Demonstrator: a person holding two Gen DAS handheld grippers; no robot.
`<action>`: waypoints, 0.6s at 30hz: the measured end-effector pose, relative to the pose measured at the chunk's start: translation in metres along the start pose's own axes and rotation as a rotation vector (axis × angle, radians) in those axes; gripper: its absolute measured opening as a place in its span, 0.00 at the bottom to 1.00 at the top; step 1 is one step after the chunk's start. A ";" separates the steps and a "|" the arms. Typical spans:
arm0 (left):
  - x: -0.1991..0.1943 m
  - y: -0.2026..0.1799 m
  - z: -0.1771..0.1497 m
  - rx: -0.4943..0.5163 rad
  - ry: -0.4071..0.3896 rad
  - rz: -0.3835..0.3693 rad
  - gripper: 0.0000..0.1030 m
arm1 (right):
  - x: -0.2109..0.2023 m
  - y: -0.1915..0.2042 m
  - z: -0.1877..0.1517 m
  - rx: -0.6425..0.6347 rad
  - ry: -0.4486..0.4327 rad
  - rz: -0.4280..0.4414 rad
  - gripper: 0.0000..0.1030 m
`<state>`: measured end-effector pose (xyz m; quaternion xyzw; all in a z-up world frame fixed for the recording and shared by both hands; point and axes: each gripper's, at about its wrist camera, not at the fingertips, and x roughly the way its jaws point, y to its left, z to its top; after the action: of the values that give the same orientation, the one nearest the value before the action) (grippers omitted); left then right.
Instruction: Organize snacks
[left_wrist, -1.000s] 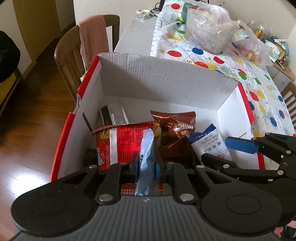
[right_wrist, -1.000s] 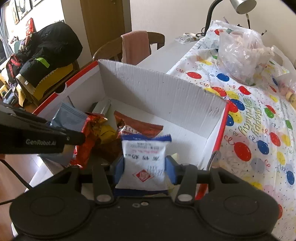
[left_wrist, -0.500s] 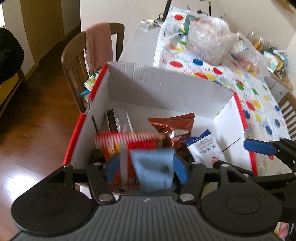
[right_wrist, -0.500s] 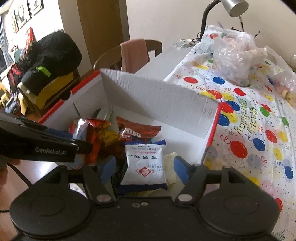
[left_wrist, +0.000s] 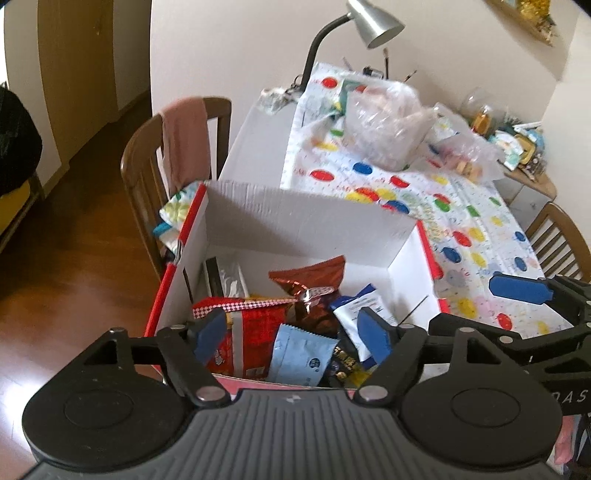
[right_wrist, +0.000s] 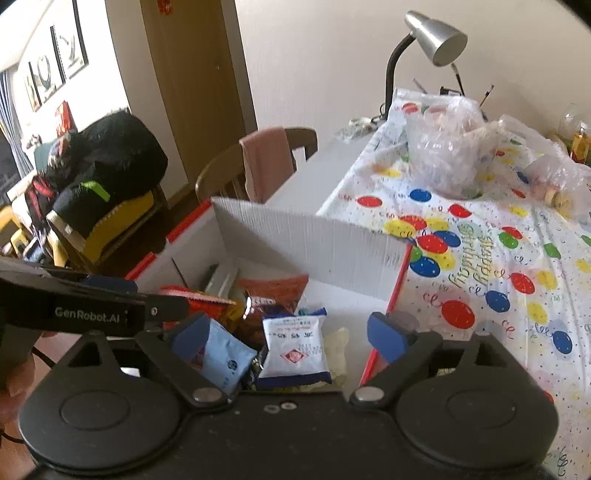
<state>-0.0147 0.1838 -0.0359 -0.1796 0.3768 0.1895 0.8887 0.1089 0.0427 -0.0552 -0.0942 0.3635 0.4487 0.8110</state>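
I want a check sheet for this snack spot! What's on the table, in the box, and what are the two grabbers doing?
Surface: table under a balloon cloth.
Job's things: box holds a red bag, brown bag, light blue packet and white packet.
Clutter: plastic bags, lamp, jars at the far edge.
Grippers: left gripper and right gripper are opening, nothing gripped; the packets lie below in the box.
Cables: nothing seen.
Surroundings: chair with pink cloth, wood floor, piled dark coats.
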 end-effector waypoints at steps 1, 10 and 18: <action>-0.004 -0.001 0.000 0.002 -0.006 -0.004 0.79 | -0.004 0.001 0.000 0.003 -0.007 0.001 0.95; -0.034 -0.004 -0.008 0.012 -0.067 -0.013 0.98 | -0.039 0.001 -0.006 0.064 -0.082 0.023 1.00; -0.049 -0.008 -0.019 0.015 -0.073 -0.018 0.99 | -0.062 0.002 -0.022 0.134 -0.124 0.045 1.00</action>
<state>-0.0538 0.1579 -0.0108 -0.1692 0.3441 0.1851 0.9048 0.0754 -0.0075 -0.0285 -0.0035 0.3441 0.4464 0.8260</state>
